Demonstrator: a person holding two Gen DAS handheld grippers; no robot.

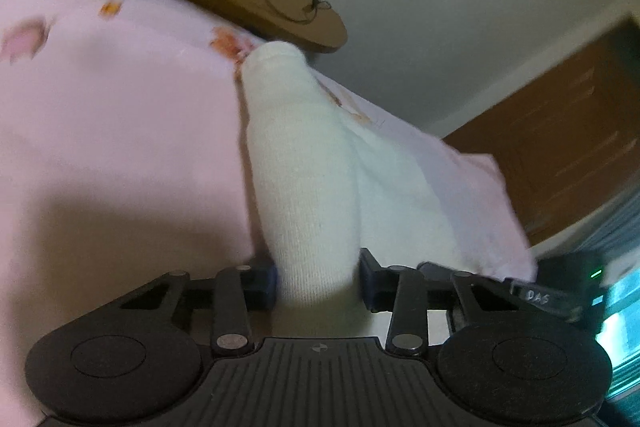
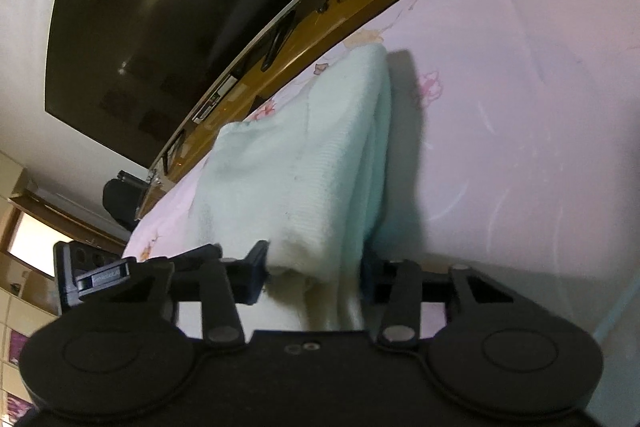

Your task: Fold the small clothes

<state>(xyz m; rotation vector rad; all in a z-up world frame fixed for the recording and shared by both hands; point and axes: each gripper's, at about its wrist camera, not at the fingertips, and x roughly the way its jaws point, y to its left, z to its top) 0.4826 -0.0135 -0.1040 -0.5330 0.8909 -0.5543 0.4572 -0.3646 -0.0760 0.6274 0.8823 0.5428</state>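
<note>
- The garment is white in the left wrist view, and pale mint-white with a fine ribbed knit in the right wrist view.
- The bedsheet is pale pink with scattered pink and orange flower prints, also pink and flowered on the far side.
- The shelf beyond the bed is yellow-brown wood.
- The television screen is black.
- The door on the right is reddish brown.
- Both grippers are black with blue finger pads.
</note>
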